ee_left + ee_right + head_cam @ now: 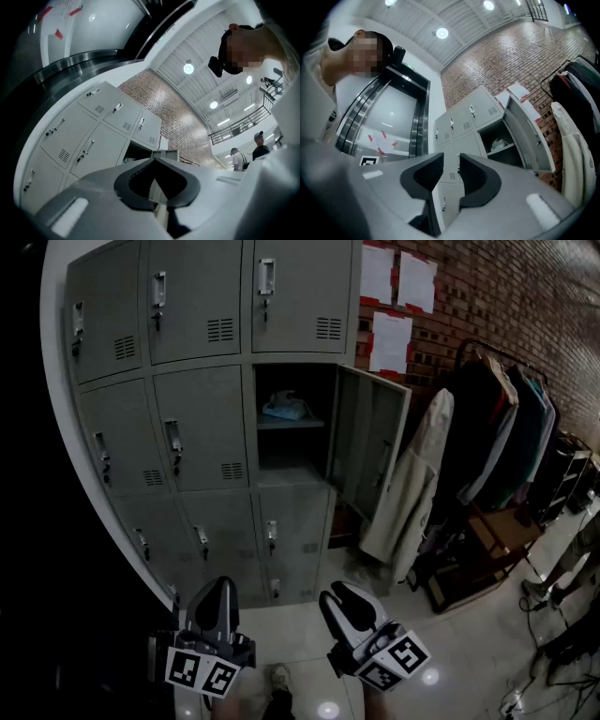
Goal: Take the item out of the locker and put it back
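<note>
Item (284, 409): pale bluish bundle lying on the shelf inside the open compartment; no tongs touch it.
Open compartment (292, 470): middle row, right column of the grey locker bank (187, 427); space under the shelf looks dark.
Door (367, 442): swung out to the right, standing ajar.
Left gripper (221, 585): near and low, well apart from the lockers; jaws closed tip to tip, nothing between them.
Right gripper (336, 592): near, beside the left one; jaws a narrow gap apart, gripping nothing, lockers seen through the gap.
Brick wall (469, 296): right of the lockers, with paper sheets (394, 296) stuck on.
Clothes rack (487, 427): far right, hung with coats.
</note>
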Tool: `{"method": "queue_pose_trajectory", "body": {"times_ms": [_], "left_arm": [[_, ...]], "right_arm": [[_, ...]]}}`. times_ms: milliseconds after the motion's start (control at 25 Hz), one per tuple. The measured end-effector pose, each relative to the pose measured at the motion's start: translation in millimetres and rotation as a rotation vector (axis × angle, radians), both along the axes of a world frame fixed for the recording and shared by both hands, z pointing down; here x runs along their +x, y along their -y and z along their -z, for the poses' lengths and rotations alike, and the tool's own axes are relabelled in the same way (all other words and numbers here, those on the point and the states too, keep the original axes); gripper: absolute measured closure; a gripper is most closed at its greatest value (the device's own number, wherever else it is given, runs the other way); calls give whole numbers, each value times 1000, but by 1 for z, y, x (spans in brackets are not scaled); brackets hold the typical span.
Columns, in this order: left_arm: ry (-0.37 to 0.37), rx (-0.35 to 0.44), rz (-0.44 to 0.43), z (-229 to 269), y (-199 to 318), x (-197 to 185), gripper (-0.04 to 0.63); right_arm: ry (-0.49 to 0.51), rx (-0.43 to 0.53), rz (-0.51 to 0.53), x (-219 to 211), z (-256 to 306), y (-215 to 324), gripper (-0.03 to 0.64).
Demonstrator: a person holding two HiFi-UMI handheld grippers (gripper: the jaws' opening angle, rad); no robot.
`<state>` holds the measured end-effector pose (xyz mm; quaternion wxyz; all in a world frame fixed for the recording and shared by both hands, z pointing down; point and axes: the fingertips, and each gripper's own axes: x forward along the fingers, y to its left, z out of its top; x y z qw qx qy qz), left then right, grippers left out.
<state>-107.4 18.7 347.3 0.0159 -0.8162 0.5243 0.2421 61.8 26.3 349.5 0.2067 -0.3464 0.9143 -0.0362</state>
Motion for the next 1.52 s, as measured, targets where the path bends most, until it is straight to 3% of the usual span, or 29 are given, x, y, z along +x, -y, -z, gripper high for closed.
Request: {"method": "queue_pose_trajectory", "body": {"times_ms": [240, 440, 640, 1000, 1120, 1240, 1320, 1520], "left_arm": [[4, 27, -18, 13, 139, -35, 591], [20, 54, -32, 36, 219, -47, 591], [19, 56, -53, 42, 265, -46, 591], [-2, 55, -41, 43, 300, -42, 591], [1, 51, -45, 42, 307, -37, 591], [8, 46, -47, 41, 312, -33, 591], [8, 41, -47, 39, 316, -32, 591], [7, 26, -46, 34, 328, -32, 591]], "right_arm": [[-19, 27, -32, -35, 17, 141, 508], [-38, 57, -77, -47, 36, 221, 508], [-55, 74, -106, -49, 45, 267, 508], [-83, 61, -80, -61, 46, 320, 504], [-86, 42, -73, -65, 50, 350, 452], [-124, -11, -101, -69, 61, 415, 271], [-177, -58, -144, -72, 69, 468, 232], [-270, -165, -240, -74, 89, 563, 211]]}}
